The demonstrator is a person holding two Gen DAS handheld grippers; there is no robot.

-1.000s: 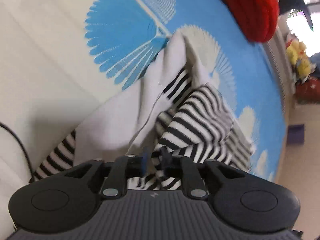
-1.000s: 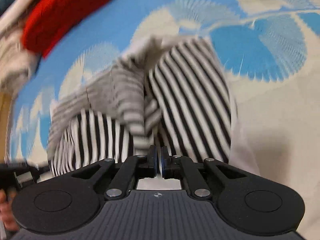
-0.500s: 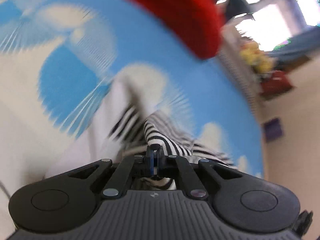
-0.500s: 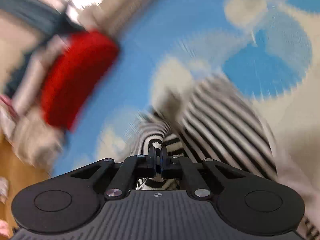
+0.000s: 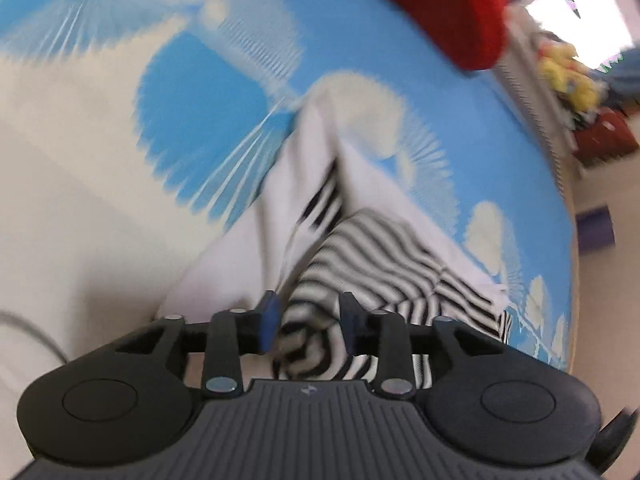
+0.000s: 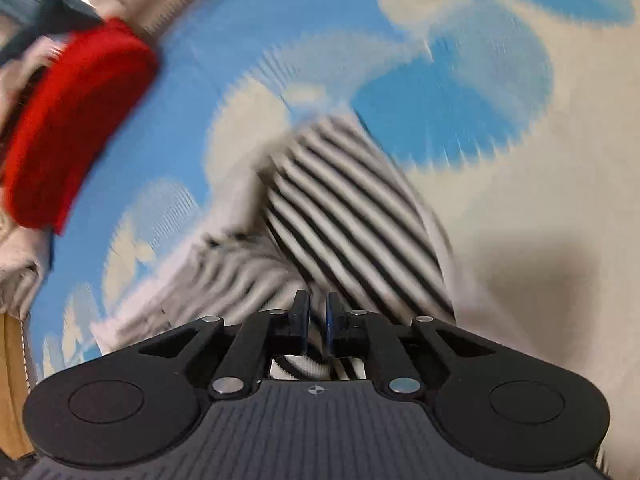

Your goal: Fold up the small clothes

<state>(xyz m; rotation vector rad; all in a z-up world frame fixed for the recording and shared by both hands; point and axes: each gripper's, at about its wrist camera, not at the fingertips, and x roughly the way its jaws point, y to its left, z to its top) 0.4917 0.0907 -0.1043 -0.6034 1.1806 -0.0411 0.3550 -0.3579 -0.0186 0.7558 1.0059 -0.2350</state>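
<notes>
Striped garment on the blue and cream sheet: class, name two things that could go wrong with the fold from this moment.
1. The left gripper has just been opening, with bunched cloth of the striped garment between its jaws, so that fold may slump.
2. The right gripper shows a narrow gap around a thin fold; it could slip free.

A small black-and-white striped knit garment (image 5: 384, 256) with a plain white inner side lies crumpled and partly folded on the blue-and-cream patterned bed cover (image 5: 100, 220), stripes showing uppermost (image 6: 352, 208).
</notes>
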